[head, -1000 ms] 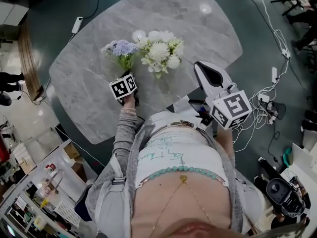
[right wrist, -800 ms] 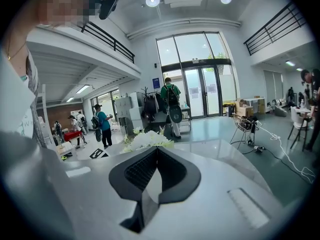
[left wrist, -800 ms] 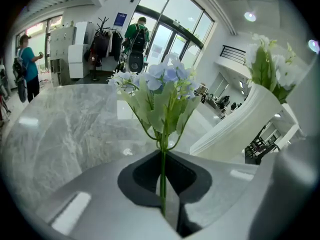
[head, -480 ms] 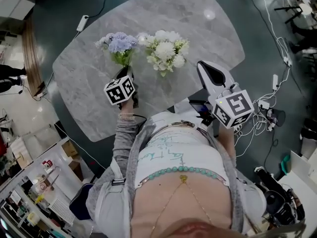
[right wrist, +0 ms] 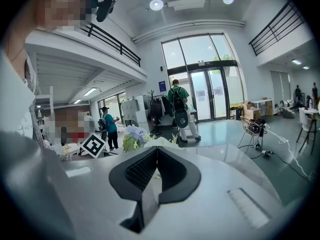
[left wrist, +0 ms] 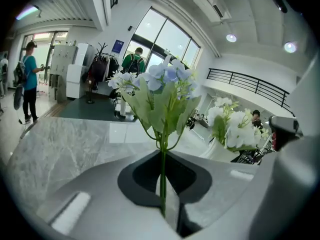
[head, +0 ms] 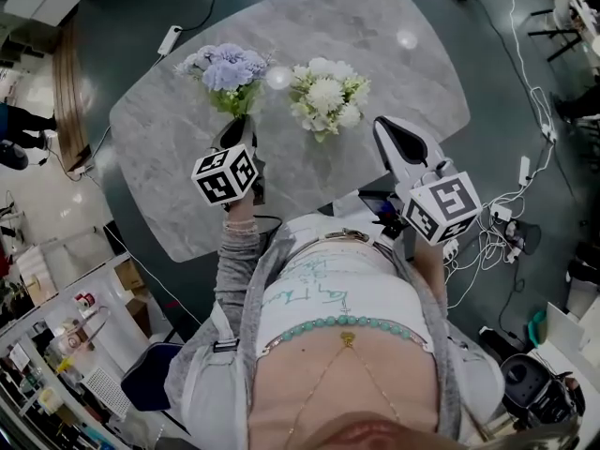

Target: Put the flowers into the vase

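Observation:
A bunch of blue flowers (head: 228, 67) is held up over the grey marble table (head: 384, 36), with my left gripper (head: 239, 125) shut on its green stem (left wrist: 162, 184). In the left gripper view the blue flowers (left wrist: 165, 79) stand upright above the closed jaws. To their right a bunch of white flowers (head: 328, 97) stands in a white vase (left wrist: 219, 151), which the blooms hide in the head view. My right gripper (head: 382, 123) hovers shut and empty near the table's front right, and in the right gripper view the right gripper (right wrist: 156, 150) points at both bunches.
Cables and a power strip (head: 525, 169) lie on the floor to the right of the table. Another power strip (head: 170, 39) lies off the far left corner. Shelves with small items (head: 56, 364) stand at the lower left. People (right wrist: 177, 109) stand farther back in the hall.
My left gripper has lifted the blue flowers higher above the table; the bunch looks larger and sits further up-left in the head view. The right gripper has stayed put.

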A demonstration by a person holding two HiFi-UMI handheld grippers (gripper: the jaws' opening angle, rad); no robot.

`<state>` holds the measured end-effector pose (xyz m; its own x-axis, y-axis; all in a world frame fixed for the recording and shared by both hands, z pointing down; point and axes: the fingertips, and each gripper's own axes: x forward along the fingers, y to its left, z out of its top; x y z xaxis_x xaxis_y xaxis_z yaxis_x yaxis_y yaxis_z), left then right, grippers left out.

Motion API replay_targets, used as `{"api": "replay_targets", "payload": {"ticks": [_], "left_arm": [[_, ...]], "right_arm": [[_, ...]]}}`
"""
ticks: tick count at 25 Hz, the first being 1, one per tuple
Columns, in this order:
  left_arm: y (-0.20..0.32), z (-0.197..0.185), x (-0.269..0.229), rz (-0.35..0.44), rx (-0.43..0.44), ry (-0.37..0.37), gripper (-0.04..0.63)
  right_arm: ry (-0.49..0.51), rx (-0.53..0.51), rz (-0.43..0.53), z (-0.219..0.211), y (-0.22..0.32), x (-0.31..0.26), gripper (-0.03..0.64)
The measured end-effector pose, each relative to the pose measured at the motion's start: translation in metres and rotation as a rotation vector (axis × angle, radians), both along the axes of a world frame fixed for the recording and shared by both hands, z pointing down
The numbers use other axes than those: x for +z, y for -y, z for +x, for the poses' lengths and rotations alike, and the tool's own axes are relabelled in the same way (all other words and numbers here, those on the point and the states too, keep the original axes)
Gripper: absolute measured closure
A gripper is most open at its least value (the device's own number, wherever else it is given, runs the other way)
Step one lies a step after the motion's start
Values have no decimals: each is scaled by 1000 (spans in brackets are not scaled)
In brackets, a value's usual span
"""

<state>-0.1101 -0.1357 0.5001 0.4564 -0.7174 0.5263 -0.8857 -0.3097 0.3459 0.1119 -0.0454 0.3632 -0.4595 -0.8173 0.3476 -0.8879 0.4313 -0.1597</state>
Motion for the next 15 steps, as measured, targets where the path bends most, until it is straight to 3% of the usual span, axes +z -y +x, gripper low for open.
{"api": "replay_targets", "payload": {"ticks": [5, 15], "left_arm": [[-1, -3, -40, 80, -6, -42, 578], [-6, -8, -96, 206, -21, -55, 578]], "right_arm": [[14, -24, 16, -7, 2, -6, 591], [14, -87, 62, -24, 6, -20, 591]]}}
